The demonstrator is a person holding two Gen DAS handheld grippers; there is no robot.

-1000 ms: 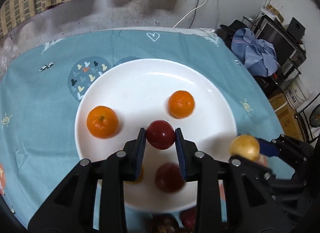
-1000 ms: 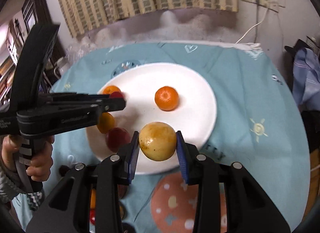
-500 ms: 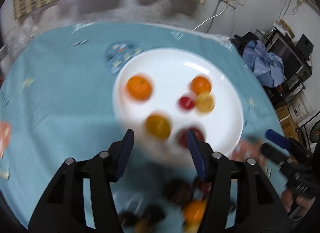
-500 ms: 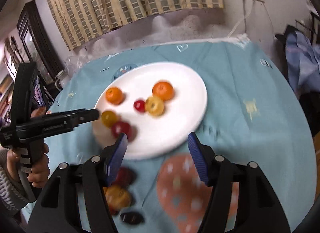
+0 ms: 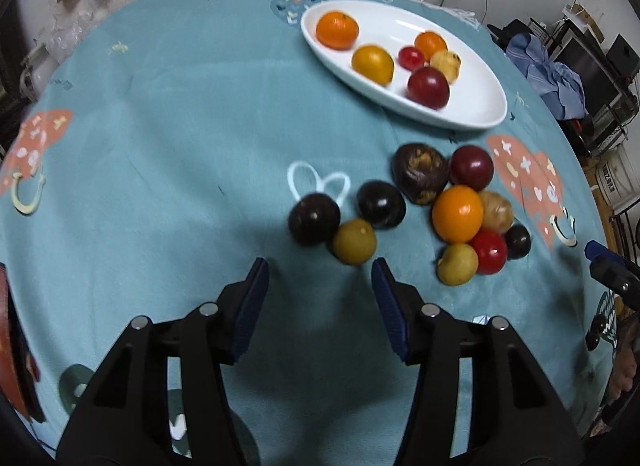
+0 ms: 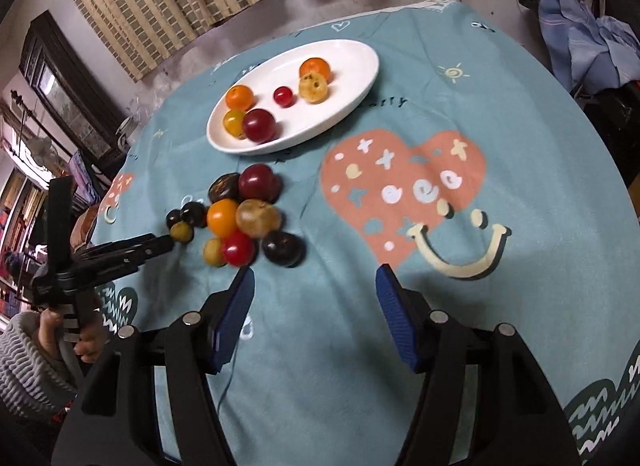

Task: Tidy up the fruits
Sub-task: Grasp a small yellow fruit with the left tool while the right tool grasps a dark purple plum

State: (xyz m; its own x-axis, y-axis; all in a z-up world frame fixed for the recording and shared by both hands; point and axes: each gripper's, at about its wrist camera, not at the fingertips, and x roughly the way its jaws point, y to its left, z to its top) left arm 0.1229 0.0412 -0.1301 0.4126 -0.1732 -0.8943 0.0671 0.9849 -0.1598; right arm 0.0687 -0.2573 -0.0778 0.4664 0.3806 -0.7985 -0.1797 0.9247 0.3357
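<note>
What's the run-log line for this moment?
left claw: open, empty | right claw: open, empty | plate: six fruits | cloth: loose fruit pile | next: pick from pile

White plate, teal patterned tablecloth

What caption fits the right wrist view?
Open right gripper above the cloth, near loose fruits; six fruits on the white plate.

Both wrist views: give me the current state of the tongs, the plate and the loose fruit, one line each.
Left tongs: open, nothing between them; jaws have just been closing a little.
Right tongs: open, empty.
White plate: flat on the tablecloth, holding six fruits.
Loose fruit pile: on the cloth beside the plate, not yet moved.
</note>
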